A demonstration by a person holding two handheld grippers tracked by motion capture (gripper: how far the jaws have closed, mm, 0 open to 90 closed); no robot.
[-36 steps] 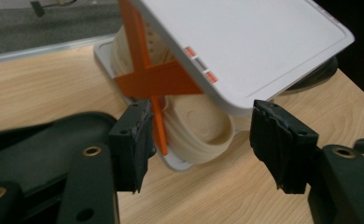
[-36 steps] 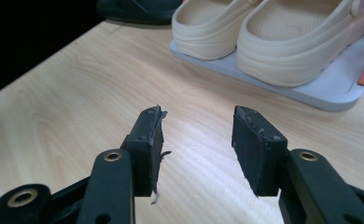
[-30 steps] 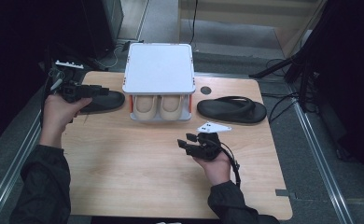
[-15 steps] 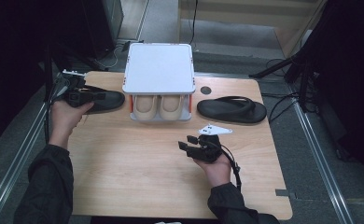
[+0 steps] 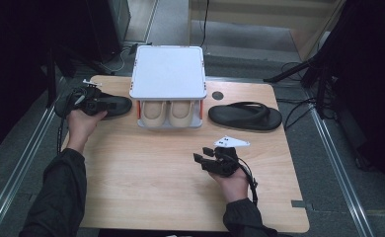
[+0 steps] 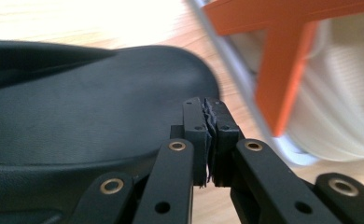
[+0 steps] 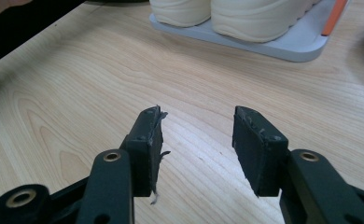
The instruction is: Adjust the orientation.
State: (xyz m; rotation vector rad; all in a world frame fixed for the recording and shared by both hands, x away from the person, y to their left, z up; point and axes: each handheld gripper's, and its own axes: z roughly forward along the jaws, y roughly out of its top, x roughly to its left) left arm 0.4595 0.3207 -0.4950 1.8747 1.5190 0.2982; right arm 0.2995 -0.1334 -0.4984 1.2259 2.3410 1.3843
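Black sandal (image 5: 99,104) at the bench's left edge: left gripper (image 5: 105,104) rests closed on it, empty; right gripper (image 5: 204,155) gapes, empty; next, regrip

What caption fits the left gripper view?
Shut left claw over a black sandal, beside the orange-legged shoe rack.

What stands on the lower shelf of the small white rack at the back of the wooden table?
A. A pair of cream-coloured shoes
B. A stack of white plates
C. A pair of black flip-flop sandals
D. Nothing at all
A: in the high view two cream-coloured shoes sit side by side under the white top of the rack, while the black flip-flop sandals lie on the table on either side of it.
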